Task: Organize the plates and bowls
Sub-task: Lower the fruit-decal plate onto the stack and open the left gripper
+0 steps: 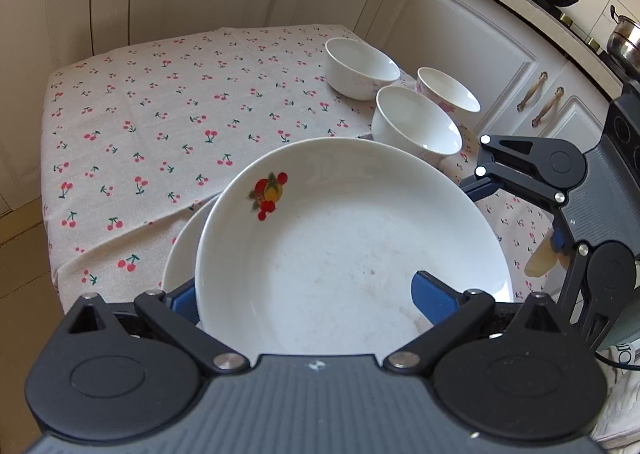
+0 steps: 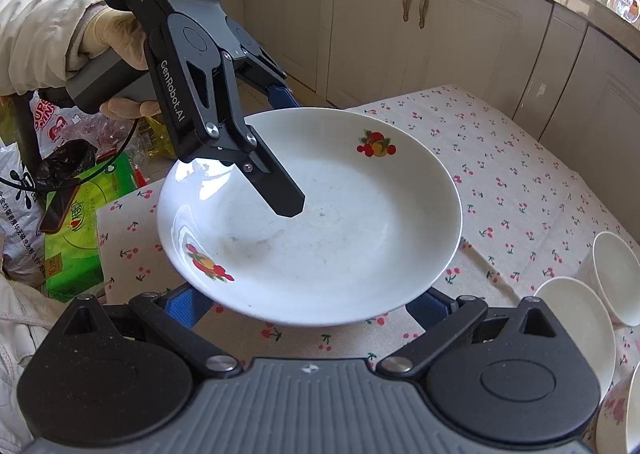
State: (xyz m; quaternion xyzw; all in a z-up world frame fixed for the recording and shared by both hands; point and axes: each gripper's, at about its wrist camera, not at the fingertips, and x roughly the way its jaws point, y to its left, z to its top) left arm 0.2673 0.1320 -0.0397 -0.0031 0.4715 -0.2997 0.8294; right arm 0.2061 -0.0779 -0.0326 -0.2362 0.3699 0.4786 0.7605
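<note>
My surface (image 1: pixel 168 125), under its cherry-print cloth, lies mostly bare beyond the plate (image 1: pixel 352 246). The plate hangs at the surface's near edge with a second plate (image 1: pixel 182 254) showing just under its left rim. My left tongs (image 2: pixel 280 157) pinch the plate's rim, one finger inside the dish. My right tongs (image 2: pixel 308 306) stand wide, the plate between them, perhaps not touching. Three bowls (image 1: pixel 360 67) cluster right of the plate.

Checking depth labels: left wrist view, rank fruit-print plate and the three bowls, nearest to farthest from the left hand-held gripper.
1. Fruit-print plate, between the left hand-held gripper fingers.
2. Plain bowl, just beyond, right.
3. Pink-flowered bowl and far white bowl: too close to call.
</note>
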